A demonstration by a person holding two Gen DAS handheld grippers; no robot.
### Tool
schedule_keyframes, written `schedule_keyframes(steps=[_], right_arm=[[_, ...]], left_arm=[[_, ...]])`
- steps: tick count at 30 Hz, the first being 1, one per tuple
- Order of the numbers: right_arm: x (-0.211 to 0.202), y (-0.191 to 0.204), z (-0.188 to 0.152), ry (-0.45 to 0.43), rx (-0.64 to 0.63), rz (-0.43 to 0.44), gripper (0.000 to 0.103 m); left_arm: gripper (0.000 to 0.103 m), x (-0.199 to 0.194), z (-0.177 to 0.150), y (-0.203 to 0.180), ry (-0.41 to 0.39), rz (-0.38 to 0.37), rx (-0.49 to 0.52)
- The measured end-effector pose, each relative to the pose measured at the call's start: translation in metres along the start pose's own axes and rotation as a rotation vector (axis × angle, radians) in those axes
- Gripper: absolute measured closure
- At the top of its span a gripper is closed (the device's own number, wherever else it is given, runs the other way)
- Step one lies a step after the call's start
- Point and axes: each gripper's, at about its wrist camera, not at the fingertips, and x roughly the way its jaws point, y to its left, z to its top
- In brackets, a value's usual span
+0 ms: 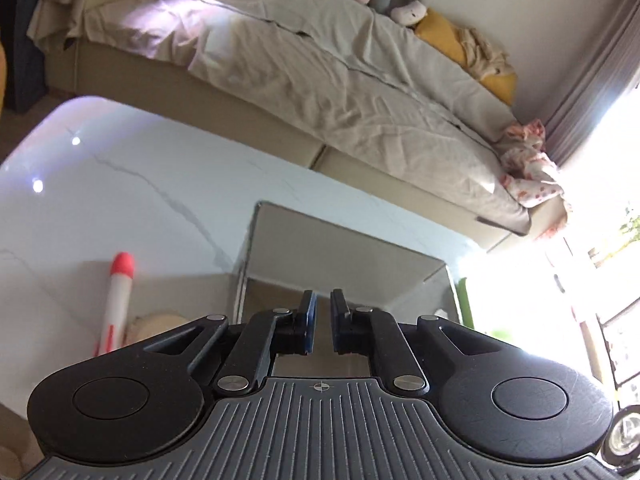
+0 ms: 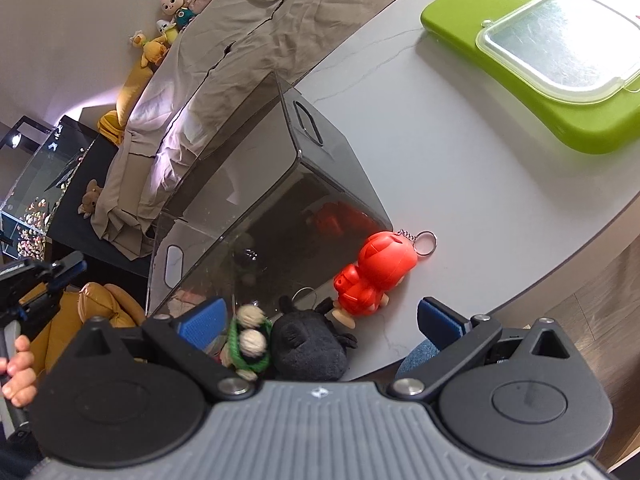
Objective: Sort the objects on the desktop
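My left gripper (image 1: 323, 312) is shut with nothing between its pads, held high over the smoky clear box (image 1: 344, 264). A white toy rocket (image 1: 118, 300) with a red tip lies to the box's left, beside a round beige object (image 1: 156, 326). My right gripper (image 2: 320, 316) is open and wide. A black plush toy (image 2: 308, 344) and a green crocheted piece with white balls (image 2: 248, 340) lie between its fingers. A red figure keychain (image 2: 376, 276) lies just beyond them, against the corner of the smoky box (image 2: 260, 184). The left gripper (image 2: 68, 270) shows at the far left edge.
The white marble table (image 2: 440, 184) carries a green tray (image 2: 520, 92) with a clear lid (image 2: 560, 44) at the far right. A blue round thing (image 2: 416, 360) peeks under my right finger. A covered sofa (image 1: 320, 80) with plush toys runs behind the table. A hand (image 2: 18, 376) grips the left handle.
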Motion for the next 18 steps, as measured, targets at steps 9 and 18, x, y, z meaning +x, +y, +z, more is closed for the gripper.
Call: schedule_keyframes(steps=[9, 18], right_arm=[[-0.002, 0.037, -0.005, 0.002, -0.209, 0.048, 0.0], [0.014, 0.107, -0.078, 0.01, -0.433, -0.057, 0.0]], left_arm=[[0.017, 0.025, -0.1, 0.002, 0.245, -0.111, -0.017], [0.008, 0.014, -0.093, 0.085, 0.144, 0.072, -0.199]])
